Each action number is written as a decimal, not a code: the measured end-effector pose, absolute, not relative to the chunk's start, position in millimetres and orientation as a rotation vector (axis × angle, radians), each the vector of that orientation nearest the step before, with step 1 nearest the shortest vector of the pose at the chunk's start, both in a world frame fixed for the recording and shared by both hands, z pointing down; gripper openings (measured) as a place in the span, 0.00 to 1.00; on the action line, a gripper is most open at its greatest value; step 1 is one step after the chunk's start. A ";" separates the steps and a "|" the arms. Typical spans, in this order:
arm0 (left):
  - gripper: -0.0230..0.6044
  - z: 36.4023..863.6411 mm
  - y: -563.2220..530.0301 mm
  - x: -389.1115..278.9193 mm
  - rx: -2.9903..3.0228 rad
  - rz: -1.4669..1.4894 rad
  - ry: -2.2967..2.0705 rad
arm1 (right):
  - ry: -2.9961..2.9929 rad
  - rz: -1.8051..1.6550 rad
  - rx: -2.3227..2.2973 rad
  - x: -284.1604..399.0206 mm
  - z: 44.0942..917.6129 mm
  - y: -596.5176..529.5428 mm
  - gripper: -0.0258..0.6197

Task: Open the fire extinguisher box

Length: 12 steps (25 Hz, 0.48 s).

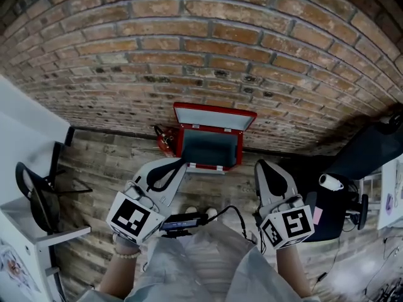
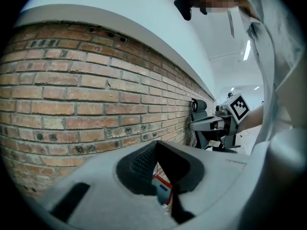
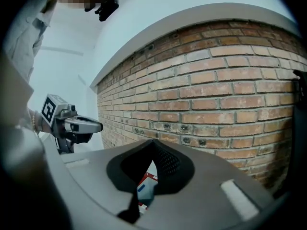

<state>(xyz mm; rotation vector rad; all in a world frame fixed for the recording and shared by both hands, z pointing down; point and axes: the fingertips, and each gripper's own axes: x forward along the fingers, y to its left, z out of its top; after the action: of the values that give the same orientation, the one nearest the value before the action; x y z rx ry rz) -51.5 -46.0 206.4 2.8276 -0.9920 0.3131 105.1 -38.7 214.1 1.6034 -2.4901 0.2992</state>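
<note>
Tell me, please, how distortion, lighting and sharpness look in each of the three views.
Head view: fisheye bends the red-brown brick wall into arcs, corners darken, the open red metal fire extinguisher box is sharp. Left gripper view: round vignette, the bright ceiling light strip washes out, the left gripper, close up, looks soft. Right gripper view: same vignette, bricks evenly lit and crisp.

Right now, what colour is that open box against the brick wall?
The box is red, clearest in the head view.

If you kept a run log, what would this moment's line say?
fire extinguisher box: lid up, open | left gripper: shut, empty, clear of box | right gripper: shut, empty, clear of box
</note>
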 end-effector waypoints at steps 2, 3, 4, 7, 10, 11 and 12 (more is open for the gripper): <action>0.03 208.3 -44.7 -52.6 2.823 0.320 -0.997 | -2.494 0.298 1.601 104.6 212.1 -38.9 0.05; 0.03 209.5 -44.0 -53.3 2.818 0.323 -0.999 | -2.495 0.296 1.598 103.9 211.5 -39.1 0.05; 0.03 210.8 -43.4 -53.9 2.813 0.324 -1.000 | -2.496 0.293 1.595 103.2 211.1 -39.3 0.05; 0.03 213.1 -42.9 -54.6 2.809 0.320 -1.001 | -2.498 0.277 1.584 100.3 210.2 -40.6 0.05; 0.03 218.6 -42.2 -56.1 2.819 0.350 -0.996 | -2.500 0.271 1.573 97.0 210.9 -40.2 0.05; 0.03 220.8 -42.2 -56.5 2.819 0.364 -0.994 | -2.500 0.269 1.569 96.0 211.3 -40.1 0.05; 0.03 222.5 -42.5 -57.0 2.818 0.376 -0.993 | -2.501 0.267 1.565 95.0 211.6 -40.2 0.05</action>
<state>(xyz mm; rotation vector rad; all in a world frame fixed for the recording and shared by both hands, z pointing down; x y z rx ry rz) -57.0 -42.5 222.5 2.8179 -0.9933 0.3759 95.0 -40.2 211.6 1.5654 -2.5010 0.2669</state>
